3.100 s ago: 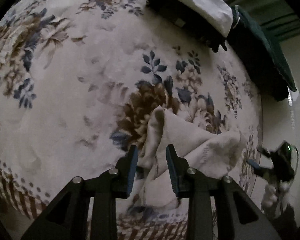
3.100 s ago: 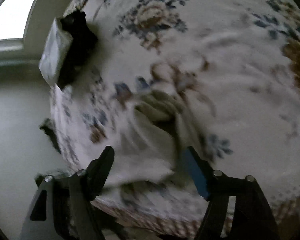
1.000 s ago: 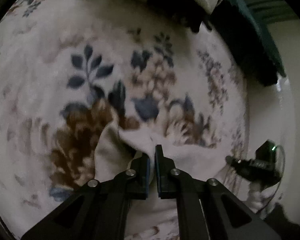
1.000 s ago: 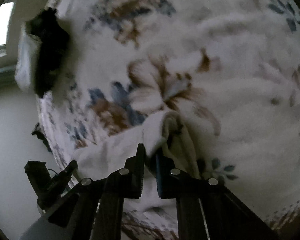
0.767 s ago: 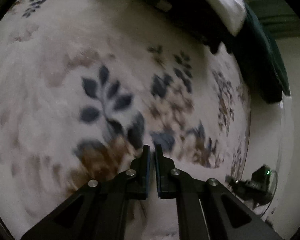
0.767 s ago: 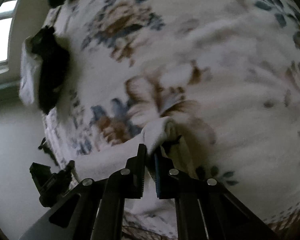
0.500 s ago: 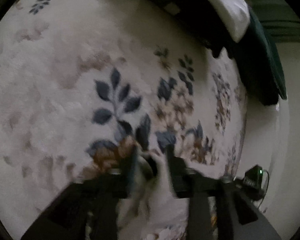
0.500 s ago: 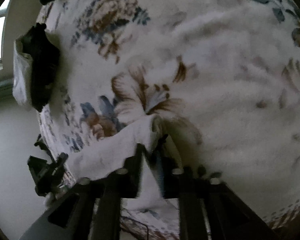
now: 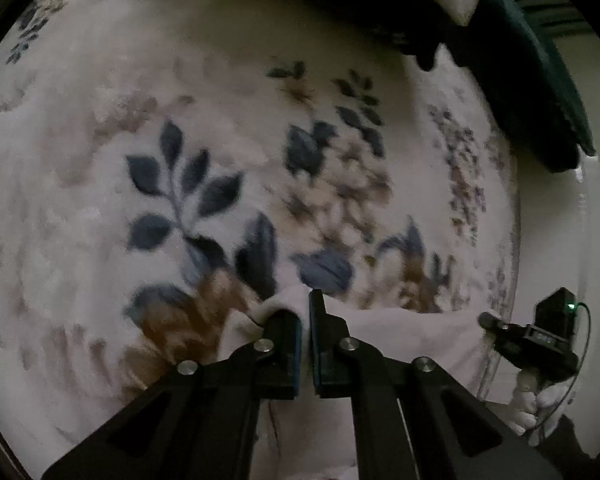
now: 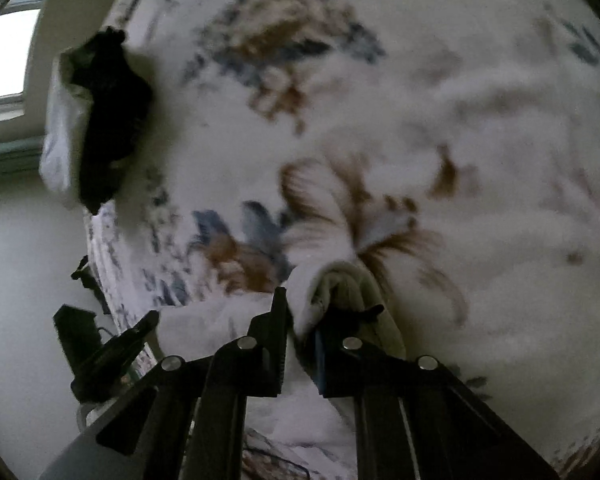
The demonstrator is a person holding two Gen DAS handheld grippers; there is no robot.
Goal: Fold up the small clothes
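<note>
Since a second ago both grippers let go briefly and have bitten again, and the cloth's far edge now sits further out over the floral blanket than it did. Your left gripper is pressed together on the far left corner of the small pale cream fleece garment; your right gripper has its jaws closing, with a thick rolled hem of the same garment bunched between them. The risk is on the right: that bundle looks like several layers, so you may pinch only the outer one and the rest may slip out as you carry the edge over, leaving a crooked fold. The plush white blanket with blue leaves and brown flowers is deep and soft, so a low pinch could also catch its pile and drag it along. If the two hands pull apart unevenly, the stretched edge between them will skew. The garment lies at the near edge of the bed, spread between the two grippers, soft, creased, with its right end curled into a roll.
</note>
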